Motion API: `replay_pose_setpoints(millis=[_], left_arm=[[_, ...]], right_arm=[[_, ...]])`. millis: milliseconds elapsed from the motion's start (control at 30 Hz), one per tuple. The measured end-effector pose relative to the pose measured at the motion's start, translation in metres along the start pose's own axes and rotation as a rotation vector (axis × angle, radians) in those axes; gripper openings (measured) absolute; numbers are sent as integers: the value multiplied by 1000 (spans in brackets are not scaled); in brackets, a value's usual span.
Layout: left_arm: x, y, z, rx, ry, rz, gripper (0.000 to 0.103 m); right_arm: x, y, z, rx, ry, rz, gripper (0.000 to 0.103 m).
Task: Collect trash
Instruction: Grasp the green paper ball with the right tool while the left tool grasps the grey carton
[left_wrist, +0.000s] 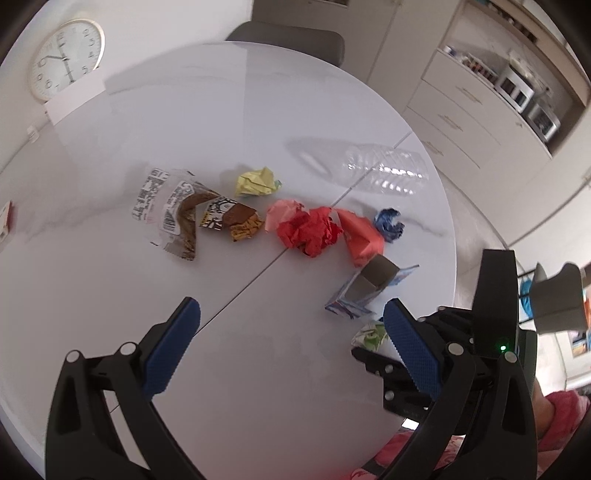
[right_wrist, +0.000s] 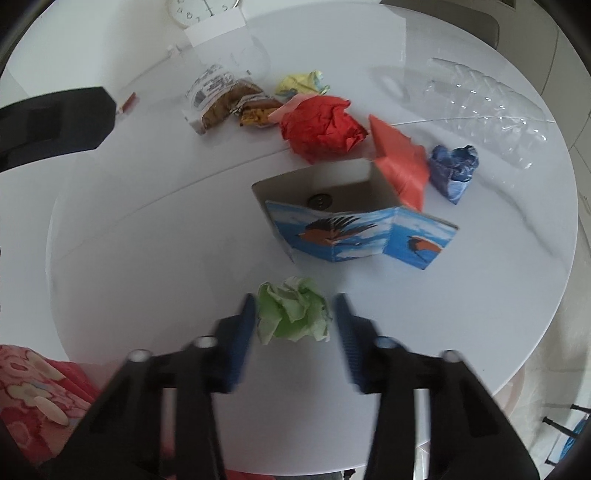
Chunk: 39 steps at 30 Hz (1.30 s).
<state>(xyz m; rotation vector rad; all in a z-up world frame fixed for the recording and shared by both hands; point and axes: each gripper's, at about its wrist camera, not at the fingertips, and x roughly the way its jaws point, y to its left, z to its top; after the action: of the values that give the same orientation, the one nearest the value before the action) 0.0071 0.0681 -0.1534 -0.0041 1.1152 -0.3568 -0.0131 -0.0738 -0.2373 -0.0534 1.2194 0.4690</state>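
Observation:
Trash lies on a round white table (left_wrist: 110, 155). A green crumpled paper (right_wrist: 291, 314) sits between the fingers of my right gripper (right_wrist: 295, 321), whose jaws stand close on both sides of it; contact is unclear. Beyond it are a blue bird-print carton (right_wrist: 354, 236), a red paper ball (right_wrist: 321, 125), an orange paper (right_wrist: 402, 162), a blue wad (right_wrist: 454, 166), a yellow wad (right_wrist: 303, 83), snack wrappers (right_wrist: 229, 99) and a clear bottle (right_wrist: 480, 96). My left gripper (left_wrist: 291, 332) is open and empty above the table, left of the carton (left_wrist: 365, 291).
A wall clock (left_wrist: 64, 59) and a white card (left_wrist: 75, 98) stand at the table's far side. A grey chair (left_wrist: 291, 37) is behind the table. Cabinets with appliances (left_wrist: 517, 92) are at the right. A small red-edged item (left_wrist: 5, 221) lies at the left.

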Motion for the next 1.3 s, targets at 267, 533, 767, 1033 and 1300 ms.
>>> replay_pose_setpoints(millis=[267, 533, 767, 1033, 1300], left_arm=[[20, -18, -1, 73, 36, -58, 95], [68, -62, -2, 156, 90, -88, 95], [100, -84, 6, 29, 87, -33, 95], [119, -96, 2, -30, 62, 49, 95], [118, -91, -6, -60, 20, 56, 76]], right_arm=[[-26, -21, -13, 110, -35, 31, 31], [-77, -68, -38, 266, -104, -46, 31], [-100, -106, -64, 348, -129, -85, 32], [-111, -128, -80, 325, -115, -80, 33], [-114, -143, -80, 285, -110, -48, 33]])
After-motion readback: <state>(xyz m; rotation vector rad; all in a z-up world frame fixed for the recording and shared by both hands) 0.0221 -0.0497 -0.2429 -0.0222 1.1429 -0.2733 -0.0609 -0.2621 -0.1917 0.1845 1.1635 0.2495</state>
